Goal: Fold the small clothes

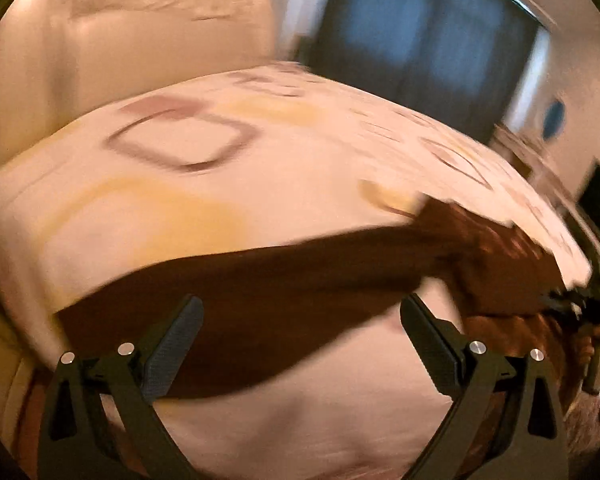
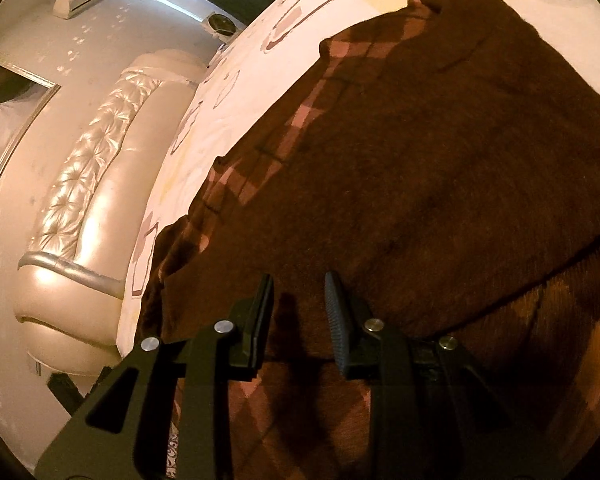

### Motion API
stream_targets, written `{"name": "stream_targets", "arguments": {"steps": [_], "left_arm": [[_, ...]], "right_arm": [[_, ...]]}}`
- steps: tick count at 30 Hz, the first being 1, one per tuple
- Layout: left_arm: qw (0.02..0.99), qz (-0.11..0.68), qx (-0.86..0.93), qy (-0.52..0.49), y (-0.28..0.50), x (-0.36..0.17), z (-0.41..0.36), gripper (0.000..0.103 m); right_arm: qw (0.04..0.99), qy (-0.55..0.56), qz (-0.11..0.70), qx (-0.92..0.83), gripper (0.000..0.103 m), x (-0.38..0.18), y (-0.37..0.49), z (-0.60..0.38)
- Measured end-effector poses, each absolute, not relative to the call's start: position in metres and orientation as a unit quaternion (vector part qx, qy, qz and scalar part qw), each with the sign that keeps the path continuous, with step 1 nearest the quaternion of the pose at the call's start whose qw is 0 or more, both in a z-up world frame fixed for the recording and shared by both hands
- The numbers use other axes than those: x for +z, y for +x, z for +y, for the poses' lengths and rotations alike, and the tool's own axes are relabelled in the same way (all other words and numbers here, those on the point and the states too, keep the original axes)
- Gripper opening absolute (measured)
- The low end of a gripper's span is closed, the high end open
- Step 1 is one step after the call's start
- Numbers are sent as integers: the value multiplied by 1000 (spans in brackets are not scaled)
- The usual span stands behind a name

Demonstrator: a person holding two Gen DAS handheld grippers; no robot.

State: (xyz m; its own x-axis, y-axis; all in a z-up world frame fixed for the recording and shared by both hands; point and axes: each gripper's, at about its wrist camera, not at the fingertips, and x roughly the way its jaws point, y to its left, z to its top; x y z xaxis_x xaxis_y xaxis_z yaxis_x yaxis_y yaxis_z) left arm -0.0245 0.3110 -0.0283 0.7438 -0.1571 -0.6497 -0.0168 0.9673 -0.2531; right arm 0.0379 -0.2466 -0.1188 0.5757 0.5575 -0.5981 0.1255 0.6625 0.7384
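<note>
- The brown garment [image 2: 400, 152] lies spread on the bed [image 2: 236, 92]. In the right wrist view it fills the middle and right of the frame, a checked pink-and-brown panel showing along its left edge and again at the bottom.
- In the left wrist view, which is blurred, the same brown garment [image 1: 284, 292] runs as a dark band across the lower middle, with a bunched part at the right edge.
- The left tool [image 1: 300, 344] stands wide open with nothing between its fingers; it holds nothing.
- The right tool [image 2: 300, 312] is at the lower middle of its frame, jaws narrowly apart. A fold of the brown cloth lies under and between the fingertips, but I cannot tell whether the pads actually pinch it.
- Step in hand, as I judge it: one part is folded over, and the next fold needs both tools on the cloth.
- To do it well, make sure the right tool grips the fold's edge through all its layers before lifting, not just the top one.
- Bring the left tool down on the matching edge, so the fold line stays straight.
- Lift low and carry the edge across evenly; a one-sided pull would likely drag the garment over the bedsheet [image 1: 228, 184] and undo the fold.
</note>
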Motion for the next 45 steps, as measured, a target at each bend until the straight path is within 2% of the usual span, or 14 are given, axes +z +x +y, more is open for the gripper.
{"name": "stream_targets", "arguments": {"steps": [5,8,19,20,21,22,26,30,32,33,34,39,45], "left_arm": [[917,348,48,-186,-42,-52,420,98],[911,350,50,-212,-40,-70,452,98],[891,361,-77,-265,-19,-102,464,96],[887,361,-85,-275,-19,-105,465,94],[884,362,-89,-284,-18,-108,466,81],[880,362,-88,-294,-16,-111,468,77],[872,345,-100,-333,-18,-117,476,75],[869,357,-100,-328,-20,-116,475,59],[867,380,-91,-309,-18,-113,471,44],[865,390,-91,-304,-18,-112,470,23],[860,400,-97,-302,-18,-110,469,7],[853,399,-104,-320,-30,-76,468,7],[833,332,-72,-436,-49,-20,502,7]], "right_arm": [[798,390,441,129,32,-117,38,-246],[801,383,442,126,38,-114,38,-243],[811,362,446,110,51,-106,40,-230],[812,360,446,109,52,-105,40,-230],[813,359,446,108,52,-105,40,-229],[813,357,446,107,53,-105,40,-228],[813,360,445,106,54,-104,40,-228],[811,366,443,104,54,-105,40,-227],[811,367,444,102,54,-105,40,-227],[812,367,444,101,54,-105,40,-226],[812,366,443,100,54,-104,40,-226],[813,367,442,98,54,-104,39,-226],[811,370,443,95,56,-104,40,-226]]}}
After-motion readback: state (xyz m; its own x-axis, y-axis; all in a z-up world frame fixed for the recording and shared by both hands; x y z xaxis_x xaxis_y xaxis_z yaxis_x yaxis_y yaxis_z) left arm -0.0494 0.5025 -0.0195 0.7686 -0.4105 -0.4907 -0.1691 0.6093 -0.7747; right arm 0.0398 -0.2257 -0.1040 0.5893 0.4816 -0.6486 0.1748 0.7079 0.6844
